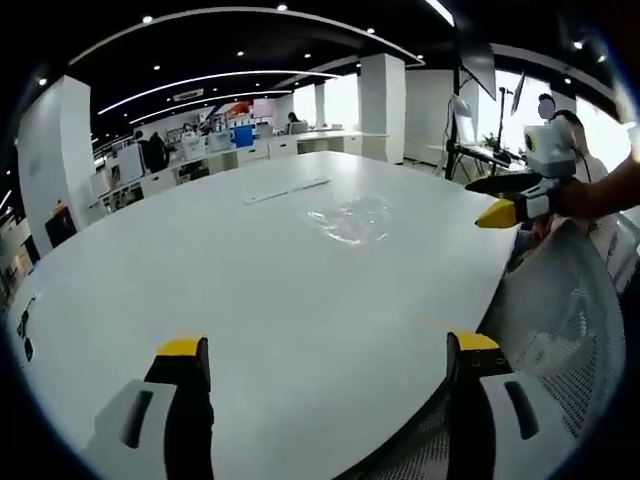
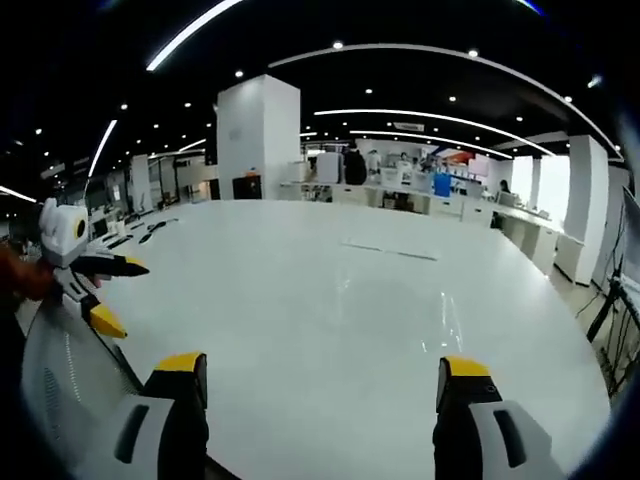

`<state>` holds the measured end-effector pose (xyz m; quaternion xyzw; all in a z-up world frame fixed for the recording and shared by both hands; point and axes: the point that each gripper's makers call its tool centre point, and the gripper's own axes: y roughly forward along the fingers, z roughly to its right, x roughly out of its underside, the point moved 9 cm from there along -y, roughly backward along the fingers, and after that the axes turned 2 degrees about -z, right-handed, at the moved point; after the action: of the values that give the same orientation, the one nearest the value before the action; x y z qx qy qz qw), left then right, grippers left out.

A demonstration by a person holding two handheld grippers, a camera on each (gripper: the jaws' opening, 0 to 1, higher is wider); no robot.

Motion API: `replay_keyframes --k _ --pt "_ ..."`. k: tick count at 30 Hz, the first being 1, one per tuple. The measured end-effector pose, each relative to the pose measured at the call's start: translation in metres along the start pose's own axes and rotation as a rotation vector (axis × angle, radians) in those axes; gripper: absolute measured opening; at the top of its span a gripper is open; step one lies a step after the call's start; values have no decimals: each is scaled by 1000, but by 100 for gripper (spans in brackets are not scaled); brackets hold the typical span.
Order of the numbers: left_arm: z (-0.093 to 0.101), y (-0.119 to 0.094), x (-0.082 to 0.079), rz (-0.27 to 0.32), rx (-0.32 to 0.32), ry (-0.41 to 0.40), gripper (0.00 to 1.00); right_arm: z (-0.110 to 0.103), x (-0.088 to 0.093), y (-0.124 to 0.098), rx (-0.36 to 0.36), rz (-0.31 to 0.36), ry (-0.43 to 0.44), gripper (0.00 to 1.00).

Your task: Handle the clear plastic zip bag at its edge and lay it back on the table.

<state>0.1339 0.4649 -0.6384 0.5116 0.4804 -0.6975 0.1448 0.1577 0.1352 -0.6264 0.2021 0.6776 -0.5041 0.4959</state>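
The clear plastic zip bag (image 1: 352,219) lies flat on the white table (image 1: 250,290), far ahead of the left gripper (image 1: 325,360), and both it and the right gripper (image 2: 318,375) are wide open and hold nothing, so the picking up seems not begun.

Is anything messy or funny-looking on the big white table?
Only a little: the clear plastic zip bag lies crumpled on the white table, not flat. Nothing looks spilled or broken. Both hand-held grippers, left and right, are open and holding nothing.
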Motion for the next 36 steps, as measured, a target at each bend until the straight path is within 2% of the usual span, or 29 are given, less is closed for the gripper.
replay_keyframes --k 3,10,21,28,36 --pt "-3 -1 -1 -9 6 27 99 1 -9 4 -24 -7 -27 95" --pt "-14 -1 -8 11 3 -14 99 -2 -24 17 -69 -35 -82 94" --pt "-11 0 -10 0 47 8 99 -6 -47 38 -116 -74 -180 93" --pt "-14 -1 -11 -7 63 8 99 -7 -57 49 -131 -86 -203 92" --pt "-13 4 -14 -13 88 28 98 -11 -65 69 -160 -117 -238 86"
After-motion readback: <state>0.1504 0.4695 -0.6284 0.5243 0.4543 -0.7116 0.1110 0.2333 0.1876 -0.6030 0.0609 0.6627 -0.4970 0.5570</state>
